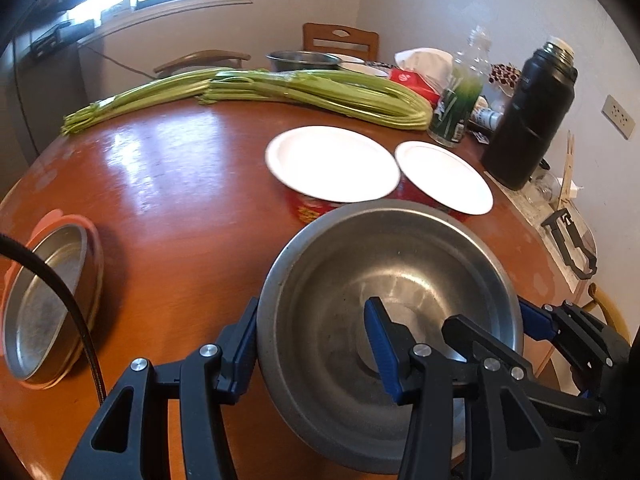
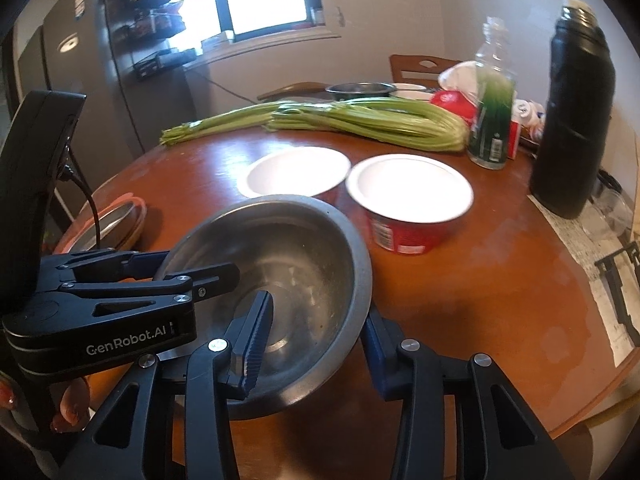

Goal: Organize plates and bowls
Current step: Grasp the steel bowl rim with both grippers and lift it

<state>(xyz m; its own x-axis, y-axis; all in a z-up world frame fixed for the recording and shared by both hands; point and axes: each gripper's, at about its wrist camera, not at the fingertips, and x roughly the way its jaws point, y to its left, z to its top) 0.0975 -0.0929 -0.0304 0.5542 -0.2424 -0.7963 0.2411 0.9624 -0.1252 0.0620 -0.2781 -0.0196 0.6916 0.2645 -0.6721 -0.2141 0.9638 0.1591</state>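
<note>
Left wrist view looks down on a steel bowl (image 1: 390,320) at the near edge of a round wooden table (image 1: 180,184). The left gripper (image 1: 312,344) straddles the bowl's left wall: one blue pad lies against the outside, the other sits inside the basin, so the jaws are partly closed with the rim between them. Whether they squeeze it firmly cannot be told. At the bowl's right side the right gripper (image 1: 536,320) comes in, one finger inside and one blue pad outside the rim.

Right wrist view shows the same steel bowl (image 2: 280,276) tilted, its near-right wall between the right gripper (image 2: 316,340) fingers: a ribbed pad inside, the other pad just outside. The left gripper (image 2: 180,268) grips the far-left rim in the same way.

Beyond the bowl stand two red paper bowls with white insides, a left one (image 2: 298,174) and a right one (image 2: 410,196), just beside each other. At the table's left edge a flat metal pan (image 1: 48,304) sits in an orange lid. Far across lie long celery stalks (image 1: 260,92), with a clear bottle (image 1: 460,96) and a black thermos (image 1: 532,116) at the right.
</note>
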